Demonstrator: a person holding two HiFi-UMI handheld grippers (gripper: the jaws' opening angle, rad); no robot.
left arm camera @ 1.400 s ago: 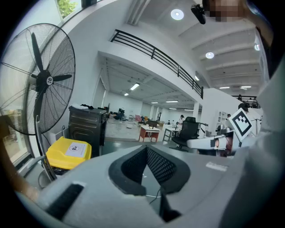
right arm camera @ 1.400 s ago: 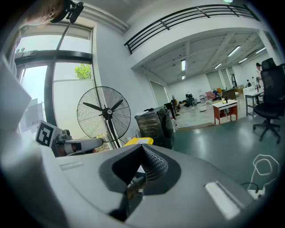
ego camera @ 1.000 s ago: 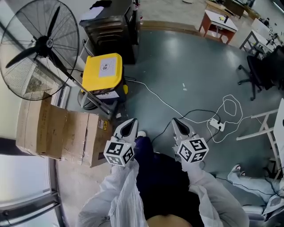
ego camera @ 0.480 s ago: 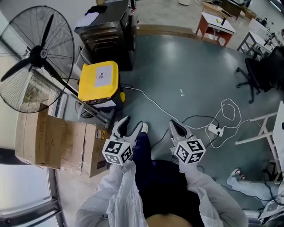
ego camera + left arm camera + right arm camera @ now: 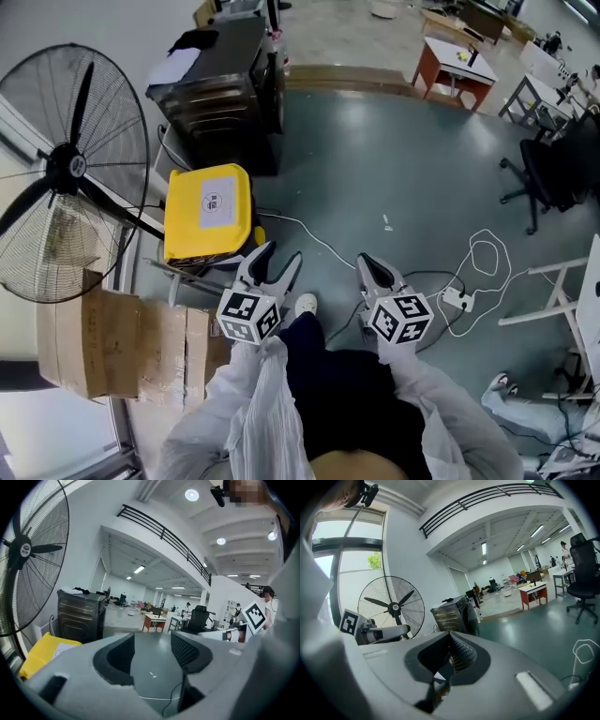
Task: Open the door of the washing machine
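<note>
1. Left tongs (image 5: 279, 255): jaws apart, having just been opening, nothing between them.
2. Right tongs (image 5: 367, 262): jaws together, empty.
3. The dark washing machine (image 5: 225, 80) stands on the floor by the wall, beyond the yellow-lidded box (image 5: 208, 202), well apart from both tongs.

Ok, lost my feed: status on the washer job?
Left gripper: jaws just been opening, empty; right gripper shut, empty. Dark machine ahead, untouched. Yellow-lidded bin, floor cable between.
</note>
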